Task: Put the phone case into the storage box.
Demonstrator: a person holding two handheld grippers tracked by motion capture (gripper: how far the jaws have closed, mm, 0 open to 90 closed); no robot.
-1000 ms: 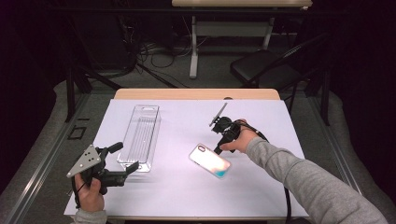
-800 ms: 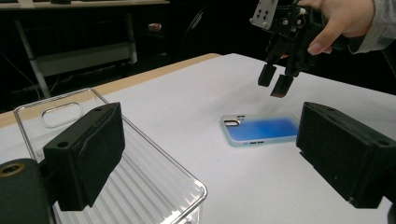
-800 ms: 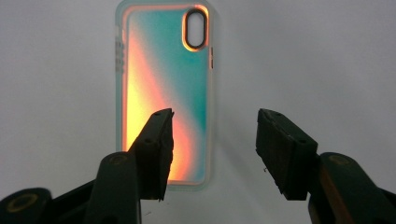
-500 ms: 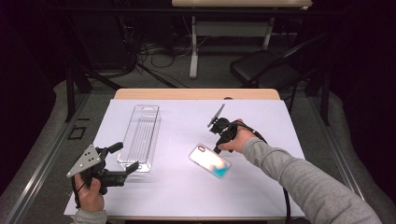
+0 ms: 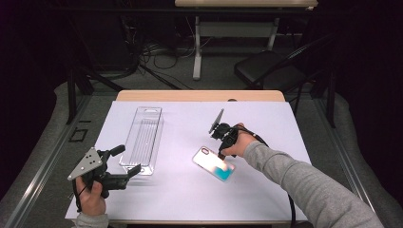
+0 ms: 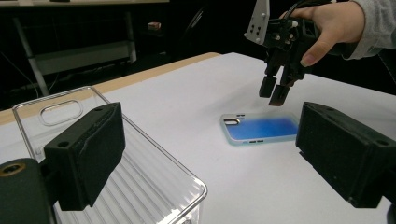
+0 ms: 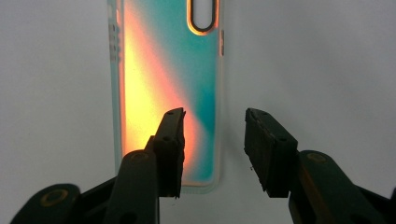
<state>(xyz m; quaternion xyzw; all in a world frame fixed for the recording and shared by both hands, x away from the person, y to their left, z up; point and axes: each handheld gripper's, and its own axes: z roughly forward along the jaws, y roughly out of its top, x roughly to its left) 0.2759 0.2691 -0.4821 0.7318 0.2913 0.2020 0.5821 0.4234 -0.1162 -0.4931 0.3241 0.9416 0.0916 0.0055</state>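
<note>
High view, right tool held over phone case, jaws just closing yet parted around its edge, left tool open at 8 o'clock on worktop.

One phone case was counted, flat just below right gripper tips. One clear plastic tray was counted, just ahead of left gripper. Two grippers were counted. One white table sheet was counted beneath both.
</note>
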